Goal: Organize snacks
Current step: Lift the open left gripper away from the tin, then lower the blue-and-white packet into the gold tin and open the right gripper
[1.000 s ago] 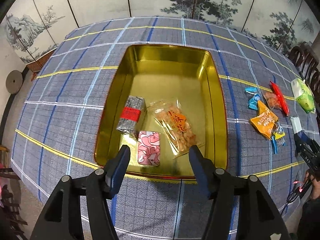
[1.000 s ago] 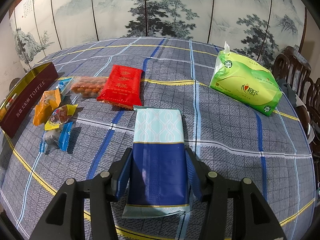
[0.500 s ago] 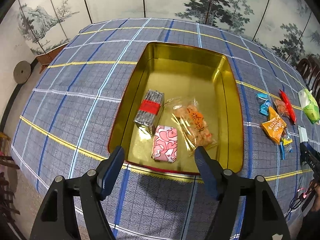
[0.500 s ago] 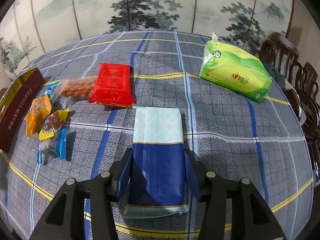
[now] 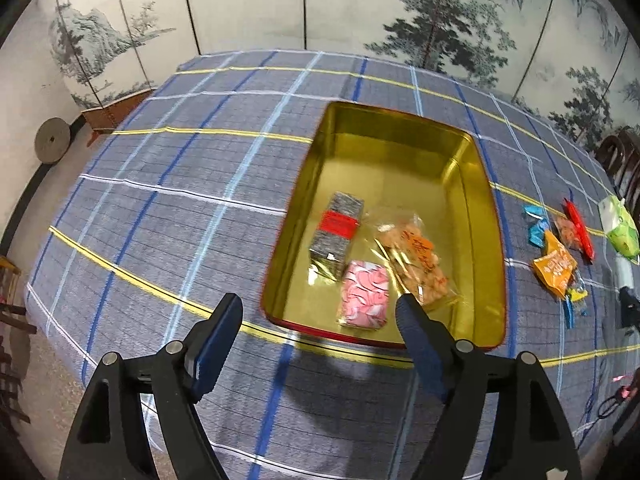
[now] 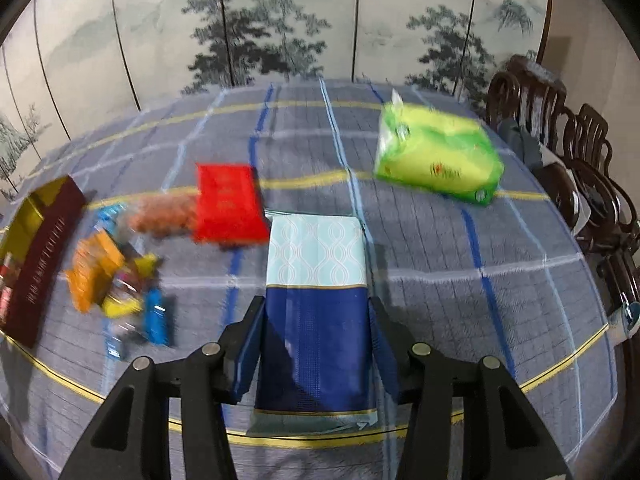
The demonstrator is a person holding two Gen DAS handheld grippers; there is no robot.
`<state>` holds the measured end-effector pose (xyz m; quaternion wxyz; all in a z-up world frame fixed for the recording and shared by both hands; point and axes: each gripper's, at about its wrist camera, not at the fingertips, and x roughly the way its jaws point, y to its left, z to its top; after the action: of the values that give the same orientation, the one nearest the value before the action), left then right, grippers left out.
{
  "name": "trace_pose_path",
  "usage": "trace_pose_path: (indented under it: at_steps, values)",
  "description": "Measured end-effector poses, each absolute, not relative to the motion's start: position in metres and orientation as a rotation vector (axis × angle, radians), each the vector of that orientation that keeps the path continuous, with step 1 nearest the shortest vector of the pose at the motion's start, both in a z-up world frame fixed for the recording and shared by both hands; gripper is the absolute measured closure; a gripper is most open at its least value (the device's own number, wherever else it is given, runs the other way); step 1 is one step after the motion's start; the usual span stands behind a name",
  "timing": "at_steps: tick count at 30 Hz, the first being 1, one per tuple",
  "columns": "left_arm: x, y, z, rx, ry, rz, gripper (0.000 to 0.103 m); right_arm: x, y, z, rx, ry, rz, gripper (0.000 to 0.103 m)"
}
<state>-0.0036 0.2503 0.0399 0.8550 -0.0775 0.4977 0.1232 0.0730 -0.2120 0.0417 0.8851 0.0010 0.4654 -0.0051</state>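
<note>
My table [image 5: 160,208], under a blue-grey plaid cloth, fills both views, with a painted folding screen [image 6: 280,40] behind it and dark wooden chairs [image 6: 560,152] at the far right. The gold tin [image 5: 480,208], red-rimmed, sits right of centre in the left wrist view; inside it, toward the near end, lie a grey packet with a red band [image 5: 338,232], a clear bag of orange snacks [image 5: 416,260] to its right, and a pink patterned packet [image 5: 365,299] nearest me. My left tool [image 5: 320,316] points steeply down over the near rim of the tin; its jaws stand wide apart, having just been opening, with nothing between them. My right tool [image 6: 318,344] also tilts steeply down and is clamped on the blue and pale-teal packet [image 6: 316,288], which it grips by both long sides near the near edge of the table. Beyond it lie a green tissue pack [image 6: 436,160] to the far right, a red packet [image 6: 226,204] to the left, and a blurred cluster of small wrapped sweets [image 6: 116,280] beside the tin's maroon wall [image 6: 40,260].
</note>
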Motion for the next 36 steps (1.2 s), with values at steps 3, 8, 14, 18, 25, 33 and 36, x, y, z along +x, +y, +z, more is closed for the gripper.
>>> trace_pose_path:
  at_steps: [3, 8, 14, 18, 25, 33, 36]
  values:
    - [-0.008, 0.259, 0.041, -0.153, 1.03, 0.287, 0.022, 0.072, -0.189, 0.063, -0.011, 0.927, 0.044, 0.053]
    - [-0.021, 0.276, 0.041, -0.147, 1.025, 0.329, 0.021, 0.074, -0.132, 0.085, -0.011, 0.898, 0.189, 0.053]
    - [-0.034, 0.294, 0.039, -0.144, 1.035, 0.387, 0.021, 0.073, -0.047, 0.089, -0.026, 0.904, 0.365, 0.053]
    - [-0.041, 0.303, 0.038, -0.143, 1.042, 0.411, 0.021, 0.07, 0.011, 0.09, -0.067, 0.895, 0.464, 0.053]
    - [-0.053, 0.318, 0.038, -0.145, 1.037, 0.454, 0.021, 0.061, 0.075, 0.084, -0.158, 0.905, 0.569, 0.053]
    - [-0.06, 0.333, 0.032, -0.17, 1.057, 0.481, 0.021, 0.068, 0.103, 0.07, -0.193, 0.943, 0.598, 0.053]
    - [-0.061, 0.335, 0.031, -0.175, 1.062, 0.486, 0.021, 0.073, 0.111, 0.065, -0.196, 0.956, 0.601, 0.053]
